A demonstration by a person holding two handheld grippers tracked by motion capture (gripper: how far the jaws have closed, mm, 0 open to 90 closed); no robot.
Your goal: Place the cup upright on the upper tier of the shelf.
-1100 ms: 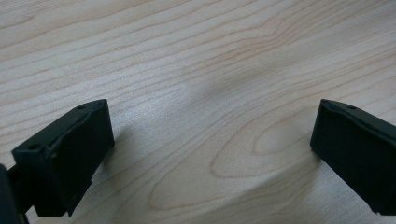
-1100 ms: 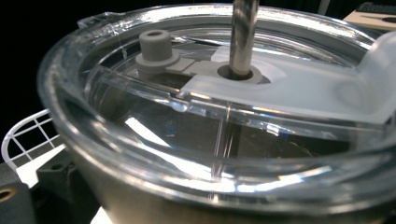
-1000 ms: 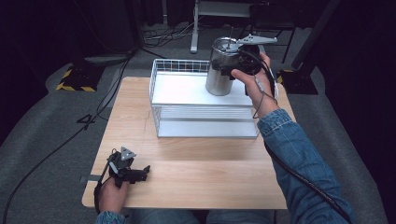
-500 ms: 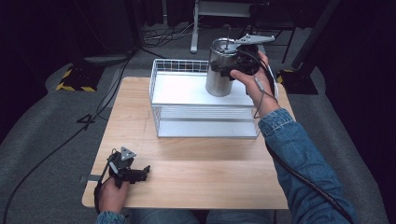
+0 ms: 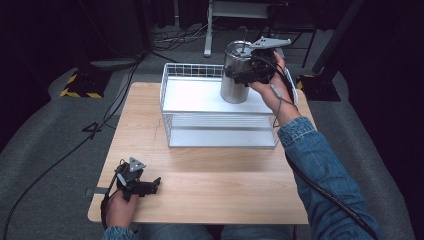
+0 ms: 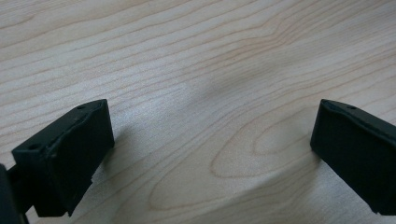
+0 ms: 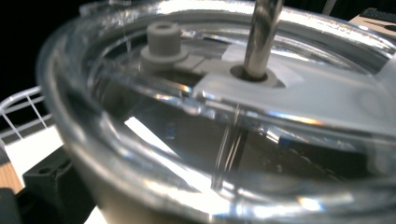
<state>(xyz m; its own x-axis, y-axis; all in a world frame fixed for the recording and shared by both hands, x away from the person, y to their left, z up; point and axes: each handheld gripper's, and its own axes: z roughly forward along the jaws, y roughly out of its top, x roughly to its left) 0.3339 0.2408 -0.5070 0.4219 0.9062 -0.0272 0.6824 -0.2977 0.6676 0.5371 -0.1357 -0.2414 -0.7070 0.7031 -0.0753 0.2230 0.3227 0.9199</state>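
A steel tumbler (image 5: 231,90) with a clear lid (image 7: 280,93) and a metal straw (image 7: 261,32) stands upright over the back right part of a white wire basket (image 5: 220,132). My right gripper (image 5: 239,74) is shut on the tumbler's upper wall, and one black finger (image 7: 51,182) shows beside it. I cannot tell whether the tumbler's base touches the basket floor. My left gripper (image 5: 152,185) rests at the table's front left corner. It is open, with only bare wood (image 6: 187,56) between its fingers.
The basket takes up the back middle of the wooden table (image 5: 225,175), and its rim (image 7: 18,100) shows behind the tumbler. Cables trail from both grippers. Dark floor, a yellow-black striped block (image 5: 77,85) and stand legs lie beyond the table.
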